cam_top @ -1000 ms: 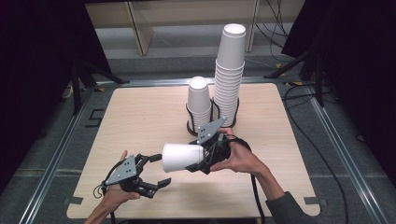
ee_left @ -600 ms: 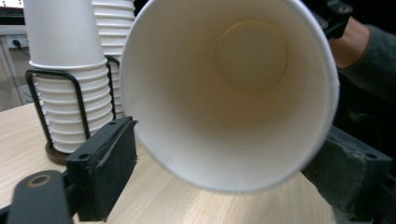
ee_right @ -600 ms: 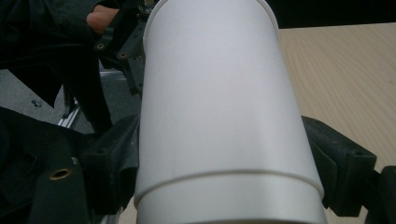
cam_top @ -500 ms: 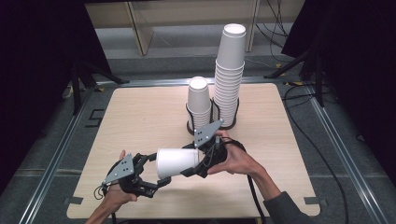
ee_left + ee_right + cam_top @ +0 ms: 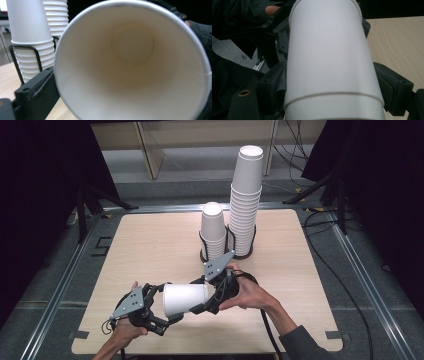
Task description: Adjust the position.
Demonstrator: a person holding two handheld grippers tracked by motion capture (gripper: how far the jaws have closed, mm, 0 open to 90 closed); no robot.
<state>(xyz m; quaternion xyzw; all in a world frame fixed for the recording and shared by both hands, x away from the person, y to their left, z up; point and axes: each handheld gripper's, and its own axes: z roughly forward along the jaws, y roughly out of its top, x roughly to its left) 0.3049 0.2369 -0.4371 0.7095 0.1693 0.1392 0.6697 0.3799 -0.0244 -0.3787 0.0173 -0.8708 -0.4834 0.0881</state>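
Cup (image 5: pixel 184 298) lies on its side above the near table (image 5: pixel 150 250) edge, in front of the short stack (image 5: pixel 213 227), long axis level, mouth toward the left gripper (image 5: pixel 167 307). Right gripper (image 5: pixel 206 296) is clamped on the cup's base end; in the right gripper view two nested walls show, seam near the jaws. Left jaws have just been opening and now stand wide apart, either side of the rim, not visibly pressing. Left gripper is nearer the mouth; the transfer turns on it closing across the rim.

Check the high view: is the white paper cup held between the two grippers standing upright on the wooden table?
No: the white paper cup lies on its side in the air, its base end in the right gripper, its open rim toward the left gripper.
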